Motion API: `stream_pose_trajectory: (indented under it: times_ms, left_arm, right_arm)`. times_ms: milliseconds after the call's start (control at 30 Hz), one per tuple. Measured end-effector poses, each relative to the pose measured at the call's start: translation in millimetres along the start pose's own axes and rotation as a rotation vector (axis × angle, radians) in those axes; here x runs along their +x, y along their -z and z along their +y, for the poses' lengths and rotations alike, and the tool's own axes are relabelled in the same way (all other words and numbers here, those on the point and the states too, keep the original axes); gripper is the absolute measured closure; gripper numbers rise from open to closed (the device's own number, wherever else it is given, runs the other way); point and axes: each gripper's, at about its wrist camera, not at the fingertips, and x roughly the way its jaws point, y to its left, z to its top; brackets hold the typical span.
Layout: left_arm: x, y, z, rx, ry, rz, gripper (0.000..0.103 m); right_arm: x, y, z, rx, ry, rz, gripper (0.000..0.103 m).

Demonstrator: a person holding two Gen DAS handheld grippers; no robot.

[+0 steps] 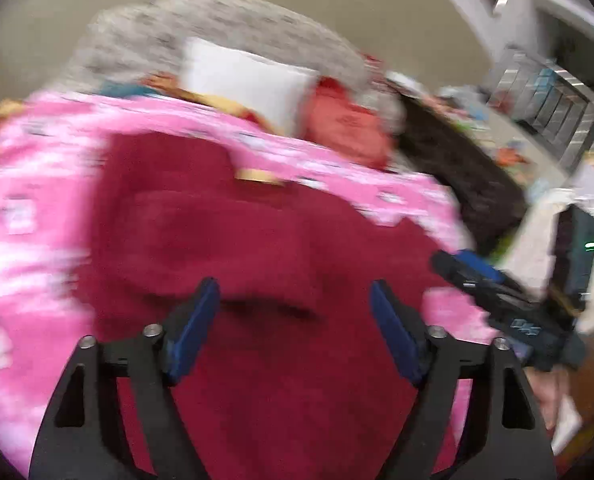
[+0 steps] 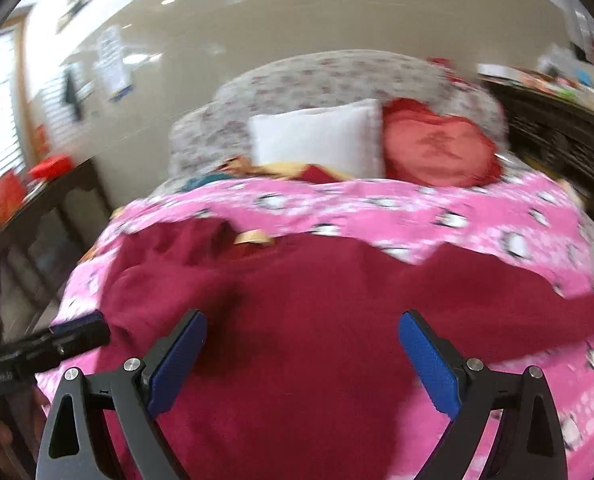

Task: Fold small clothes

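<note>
Folding looks barely begun: maroon garment (image 2: pixel 297 340) lies rumpled on the pink bedspread (image 2: pixel 437 208), left gripper (image 1: pixel 295 304) and right gripper (image 2: pixel 303 344) both spread, empty.

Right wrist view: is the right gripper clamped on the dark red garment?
No: the right gripper is open, its blue pads wide apart above the dark red garment.

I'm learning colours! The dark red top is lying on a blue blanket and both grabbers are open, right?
Nearly. The blanket is pink, not blue, as the right wrist view shows. The dark red top does lie on it, and the left gripper and right gripper are open.
</note>
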Motion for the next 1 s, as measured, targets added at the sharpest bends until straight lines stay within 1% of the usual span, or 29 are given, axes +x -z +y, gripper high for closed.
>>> stream_pose_trajectory:
  times_ms: [67, 100, 133, 200, 233, 300, 333, 367, 400, 433, 467, 500, 533, 600, 633, 667, 767, 833, 867, 933, 1000]
  left_arm:
    - [-11, 6, 22, -0.002, -0.172, -0.007, 0.023]
    - [-19, 9, 39, -0.008, -0.265, -0.025, 0.023]
    - [-24, 13, 50, -0.02, -0.306, -0.035, 0.023]
    - [-28, 18, 74, -0.076, -0.351, -0.033, 0.023]
    - [-30, 21, 86, -0.117, -0.349, -0.029, 0.023]
    - [-33, 26, 106, -0.188, -0.326, -0.019, 0.023]
    - [-32, 28, 109, -0.2, -0.324, -0.017, 0.023]
    - [-30, 29, 111, -0.203, -0.329, -0.015, 0.023]
    - [-29, 31, 112, -0.201, -0.34, -0.015, 0.023]
    - [-27, 32, 112, -0.199, -0.345, -0.015, 0.023]
    - [-26, 34, 111, -0.199, -0.345, -0.013, 0.023]
    - [-23, 34, 111, -0.204, -0.336, -0.006, 0.023]
    - [-23, 33, 109, -0.206, -0.327, -0.002, 0.023]
    - [-20, 32, 103, -0.198, -0.306, -0.002, 0.023]
    - [-19, 30, 101, -0.187, -0.304, -0.007, 0.023]
    - [-19, 28, 96, -0.17, -0.306, -0.015, 0.023]
    - [-15, 23, 87, -0.147, -0.304, -0.026, 0.023]
    - [-11, 21, 82, -0.146, -0.283, -0.026, 0.023]
    - [-7, 21, 78, -0.145, -0.278, -0.023, 0.023]
    - [0, 20, 73, -0.141, -0.272, -0.018, 0.023]
    - [9, 22, 70, -0.151, -0.269, -0.009, 0.023]
  right_arm:
    - [11, 0, 25, -0.05, -0.103, 0.032, 0.007]
    - [17, 1, 38, -0.077, -0.137, 0.046, 0.007]
    - [23, 3, 55, -0.12, -0.155, 0.055, 0.007]
    - [37, 9, 88, -0.221, -0.161, 0.054, 0.008]
    - [46, 11, 107, -0.281, -0.163, 0.052, 0.008]
    - [66, 14, 133, -0.352, -0.175, 0.077, 0.01]
    - [80, 16, 147, -0.388, -0.181, 0.103, 0.011]
    - [93, 18, 155, -0.414, -0.175, 0.126, 0.015]
    - [104, 19, 162, -0.433, -0.162, 0.14, 0.021]
    - [114, 21, 167, -0.45, -0.153, 0.148, 0.026]
    - [125, 20, 174, -0.479, -0.15, 0.143, 0.044]
    - [130, 20, 176, -0.497, -0.151, 0.136, 0.065]
    - [134, 19, 175, -0.501, -0.157, 0.134, 0.071]
    - [129, 5, 158, -0.392, -0.224, 0.14, 0.09]
    - [119, -5, 143, -0.326, -0.261, 0.124, 0.09]
    - [108, -11, 132, -0.297, -0.26, 0.089, 0.09]
    - [64, -30, 89, -0.26, -0.189, -0.037, 0.09]
    - [42, -37, 58, -0.225, -0.144, -0.075, 0.091]
    - [31, -39, 40, -0.209, -0.104, -0.094, 0.091]
    - [20, -40, 3, -0.174, -0.011, -0.111, 0.091]
    - [26, -37, -26, -0.131, 0.028, -0.078, 0.091]
